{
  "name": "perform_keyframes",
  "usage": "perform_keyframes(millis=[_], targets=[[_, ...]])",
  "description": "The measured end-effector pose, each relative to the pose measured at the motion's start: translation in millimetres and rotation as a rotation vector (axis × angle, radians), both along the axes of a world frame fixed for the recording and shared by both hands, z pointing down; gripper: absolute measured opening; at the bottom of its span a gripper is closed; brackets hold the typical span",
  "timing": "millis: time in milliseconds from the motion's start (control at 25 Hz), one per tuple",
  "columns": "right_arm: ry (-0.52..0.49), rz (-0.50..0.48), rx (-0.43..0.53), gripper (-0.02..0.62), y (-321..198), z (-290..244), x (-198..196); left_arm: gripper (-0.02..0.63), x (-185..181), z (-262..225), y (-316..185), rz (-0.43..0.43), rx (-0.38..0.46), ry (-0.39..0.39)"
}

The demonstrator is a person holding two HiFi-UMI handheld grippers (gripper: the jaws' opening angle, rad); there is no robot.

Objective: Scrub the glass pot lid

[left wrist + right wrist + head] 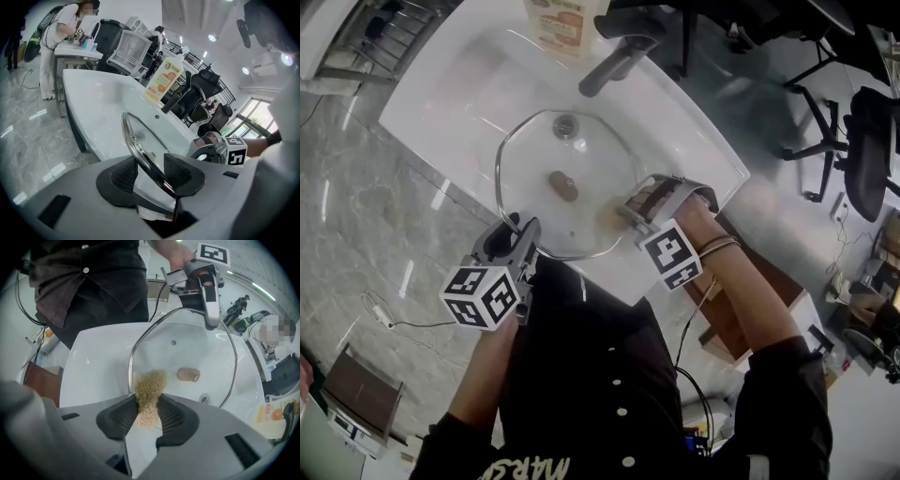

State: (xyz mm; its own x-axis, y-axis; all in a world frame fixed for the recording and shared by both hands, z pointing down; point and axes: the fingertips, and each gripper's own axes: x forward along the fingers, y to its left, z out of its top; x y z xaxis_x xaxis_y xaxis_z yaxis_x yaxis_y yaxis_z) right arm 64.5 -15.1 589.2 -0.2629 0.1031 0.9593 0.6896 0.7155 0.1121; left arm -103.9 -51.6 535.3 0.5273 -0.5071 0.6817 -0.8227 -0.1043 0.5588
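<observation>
The glass pot lid (534,169) with its brown knob (562,185) hangs over the white sink (459,89). My left gripper (517,230) is shut on the lid's near-left rim. In the left gripper view the metal rim of the lid (140,140) runs edge-on between the pads of the left gripper (151,176). My right gripper (630,208) is shut on a beige fibrous scrubber (612,217) that touches the lid's near-right side. In the right gripper view the scrubber (150,387) sticks out of the right gripper (146,411) onto the lid (197,343), with the left gripper (208,317) at the far rim.
A grey faucet (614,64) and an orange-labelled soap bottle (558,23) stand at the sink's far edge. Black office chairs (862,150) are to the right. A person in white (56,47) stands at a table far off. Marble floor (356,216) lies left of the sink.
</observation>
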Motion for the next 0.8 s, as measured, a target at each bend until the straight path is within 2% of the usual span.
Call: perform_keyframes(millis=[120, 200, 360, 640, 800], targets=[[0.001, 0.004, 0.004, 0.141, -1.2, -0.5, -0.7, 0.189, -1.0, -0.2, -0.3, -0.007, -0.006, 0.011], [-0.028, 0.045, 0.008, 0.143, -8.3, -2.3, -3.6, 0.187, -1.1, -0.6, 0.0, -0.008, -0.009, 0.014], [-0.177, 0.241, 0.039, 0.144, -44.0, -16.7, -28.7, 0.187, 0.5, -1.2, 0.0, -0.004, -0.004, 0.024], [-0.433, 0.375, 0.273, 0.146, -107.4, -40.6, -121.5, 0.187, 0.1, -0.8, -0.6, -0.018, -0.005, 0.056], [-0.478, 0.402, 0.345, 0.146, -128.3, -38.6, -152.7, 0.184, 0.4, -1.0, -1.9, -0.024, -0.005, 0.074]])
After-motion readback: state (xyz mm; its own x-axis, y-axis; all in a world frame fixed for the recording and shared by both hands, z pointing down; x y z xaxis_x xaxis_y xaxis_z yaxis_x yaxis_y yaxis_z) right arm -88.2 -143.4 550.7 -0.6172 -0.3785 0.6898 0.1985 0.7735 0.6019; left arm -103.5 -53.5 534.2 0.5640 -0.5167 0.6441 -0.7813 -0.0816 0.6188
